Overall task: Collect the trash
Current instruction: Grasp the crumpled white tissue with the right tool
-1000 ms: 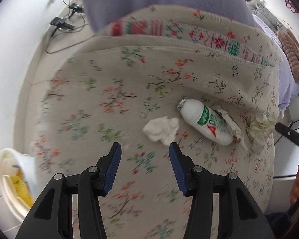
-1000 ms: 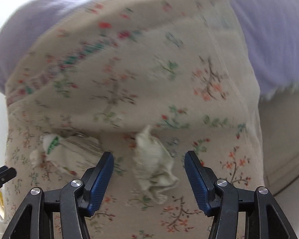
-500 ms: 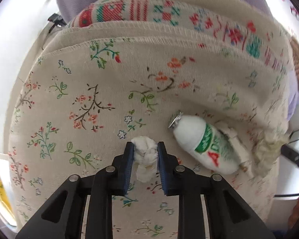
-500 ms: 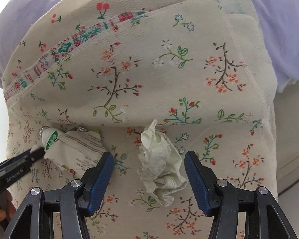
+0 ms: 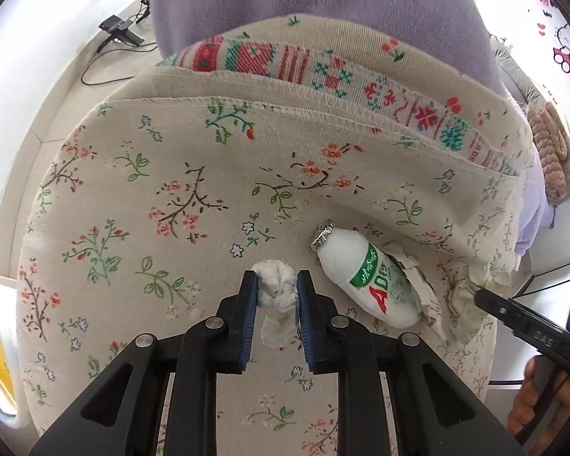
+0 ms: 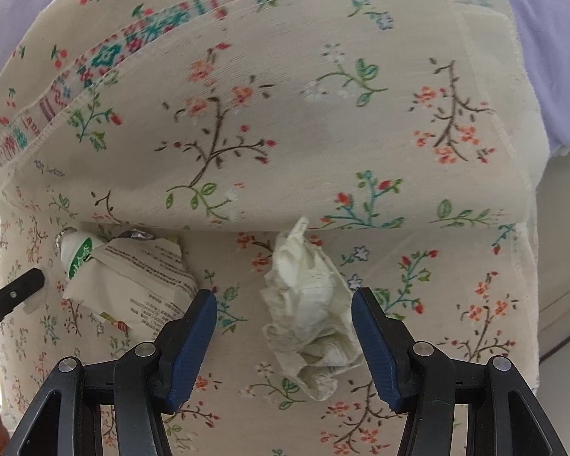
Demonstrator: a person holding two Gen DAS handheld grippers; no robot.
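Since a second ago, left gripper [image 5: 273,296] has clamped onto the white tissue wad [image 5: 276,292]. Right gripper [image 6: 284,336] hangs wide open, straddling the crumpled paper [image 6: 311,306], not gripping.

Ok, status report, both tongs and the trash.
Left tongs shut on white tissue wad. Right tongs open, straddling crumpled paper. Bottle and wrapper on cloth, clear.
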